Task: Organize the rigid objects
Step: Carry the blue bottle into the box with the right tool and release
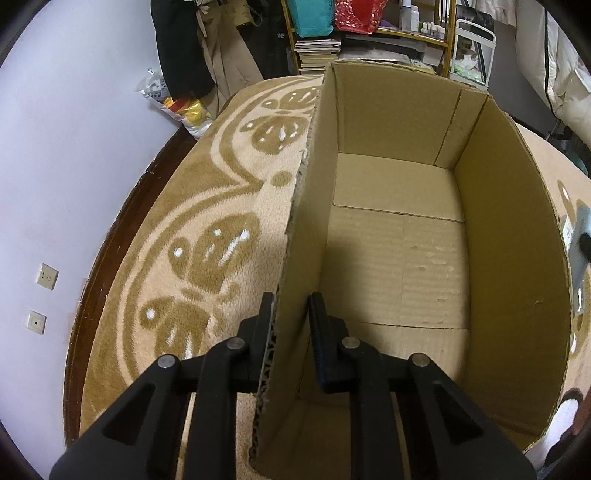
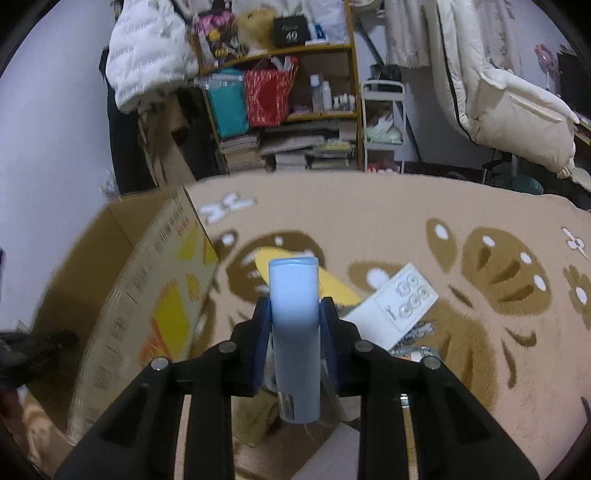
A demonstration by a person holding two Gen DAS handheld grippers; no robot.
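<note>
Tube, long axis running along our right gripper and pinched between its pads, hangs above the rug right of the box, whose near-left wall our left gripper clamps, so it must travel left.

Pale blue tube held upright; open cardboard box, seemingly empty, on carpet.

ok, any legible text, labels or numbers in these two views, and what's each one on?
"40": black box on the top shelf; the small line above the number is unreadable.
Cardboard box outer side: rows of printing, motion-blurred, unreadable.
White card on the carpet: small round outlines, no readable words.
Light blue tube in the right gripper: no text visible.
</note>
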